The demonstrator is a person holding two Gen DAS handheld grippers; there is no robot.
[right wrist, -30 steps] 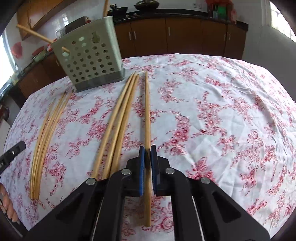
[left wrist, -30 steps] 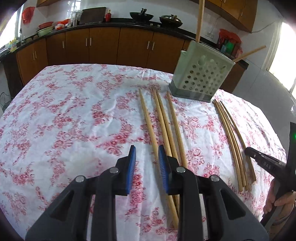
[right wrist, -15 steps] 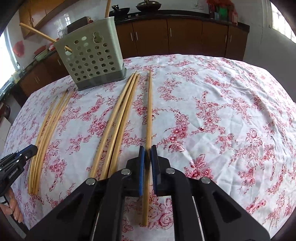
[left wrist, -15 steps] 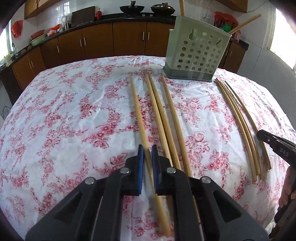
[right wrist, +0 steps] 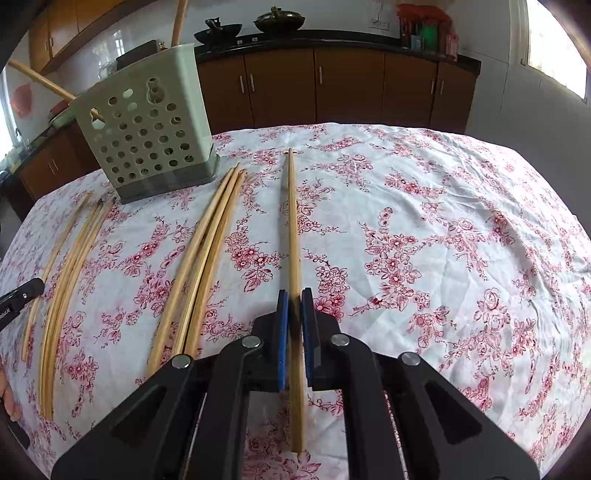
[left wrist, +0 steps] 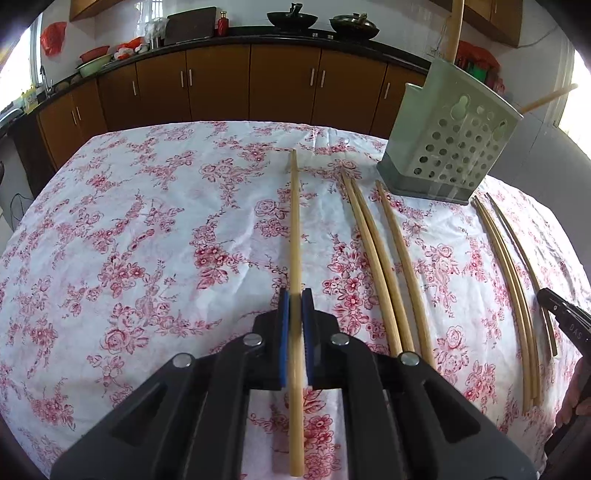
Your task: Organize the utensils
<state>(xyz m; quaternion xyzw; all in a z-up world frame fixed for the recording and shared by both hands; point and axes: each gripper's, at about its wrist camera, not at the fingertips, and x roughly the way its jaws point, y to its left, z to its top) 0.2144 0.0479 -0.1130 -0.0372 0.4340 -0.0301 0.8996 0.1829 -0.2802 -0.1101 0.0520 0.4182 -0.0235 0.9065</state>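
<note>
We pinch one chopstick (left wrist: 295,236) in our left claw (left wrist: 294,299) and another chopstick (right wrist: 293,229) in our right claw (right wrist: 294,301), both over the floral counter (left wrist: 147,240), near the holder (left wrist: 448,147).

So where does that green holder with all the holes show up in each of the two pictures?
Left wrist view: the green holder stands at the upper right, on the far side of the flowered tablecloth.
Right wrist view: the green holder stands at the upper left, again on the far side.
Shared landmark: a chopstick sticks up out of the holder, and the brown cabinets run behind the table.
</note>
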